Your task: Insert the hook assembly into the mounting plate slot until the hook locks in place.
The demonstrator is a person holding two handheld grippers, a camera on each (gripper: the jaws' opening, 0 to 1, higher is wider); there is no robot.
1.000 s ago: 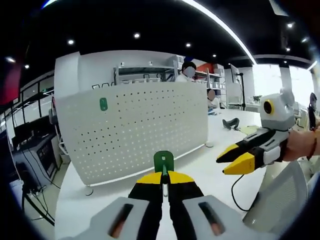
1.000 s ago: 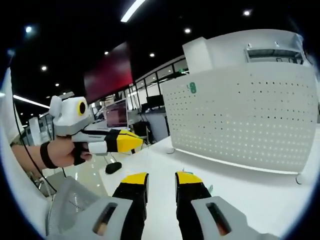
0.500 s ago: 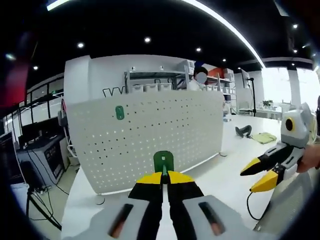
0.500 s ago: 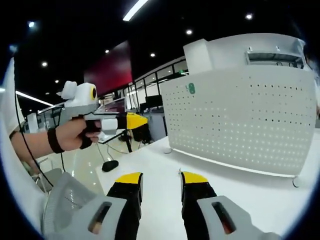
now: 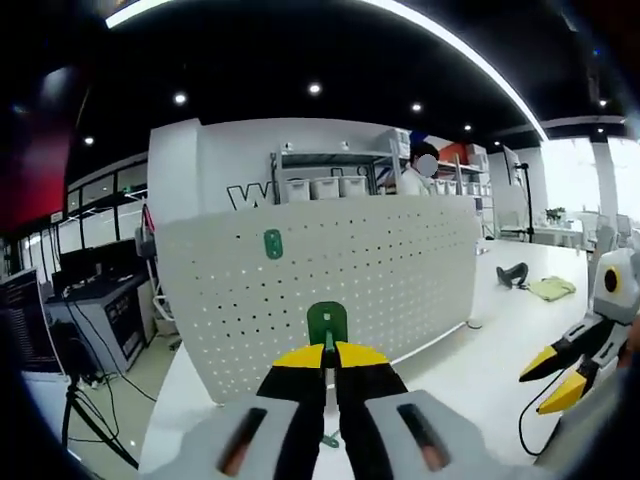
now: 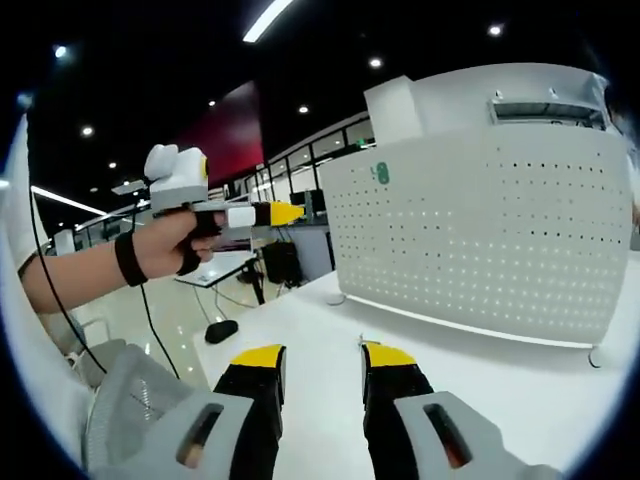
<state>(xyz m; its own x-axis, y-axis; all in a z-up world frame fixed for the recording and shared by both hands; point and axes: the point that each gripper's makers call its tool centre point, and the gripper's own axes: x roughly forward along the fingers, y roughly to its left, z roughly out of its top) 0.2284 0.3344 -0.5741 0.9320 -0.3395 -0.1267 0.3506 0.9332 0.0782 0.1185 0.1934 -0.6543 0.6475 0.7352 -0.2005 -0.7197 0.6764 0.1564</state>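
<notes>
1. On the wall behind the pegboard [image 5: 330,280], in the left gripper view, stand large dark letters; only a "W" can be read, the rest hidden by a shelf rack [image 5: 330,180] carrying pale bins.
2. The pegboard is a white perforated panel standing upright on the white surface [image 5: 450,375]. A small green tag [image 5: 272,244] is fixed near its upper left; any print on it is too small to read. The same tag [image 6: 381,175] appears in the right gripper view, on the panel [image 6: 490,235].
3. The left claw [image 5: 327,352] is clamped on a green hook [image 5: 327,322], whose rounded top stands just above the yellow tips, in front of the pegboard's lower middle and apart from it.
4. The right claw [image 6: 323,357] is parted with nothing between its tips, held over the surface [image 6: 300,320] and short of the panel.
5. In the left gripper view the right claw [image 5: 560,378] enters from the right edge, tips apart.
6. In the right gripper view a hand [image 6: 180,240] with a dark wrist strap holds the left claw [image 6: 280,213] up at the left.
7. A person [image 5: 415,175] stands behind the pegboard. On the surface further right lie a dark object [image 5: 512,274] and a yellowish cloth [image 5: 552,288].
</notes>
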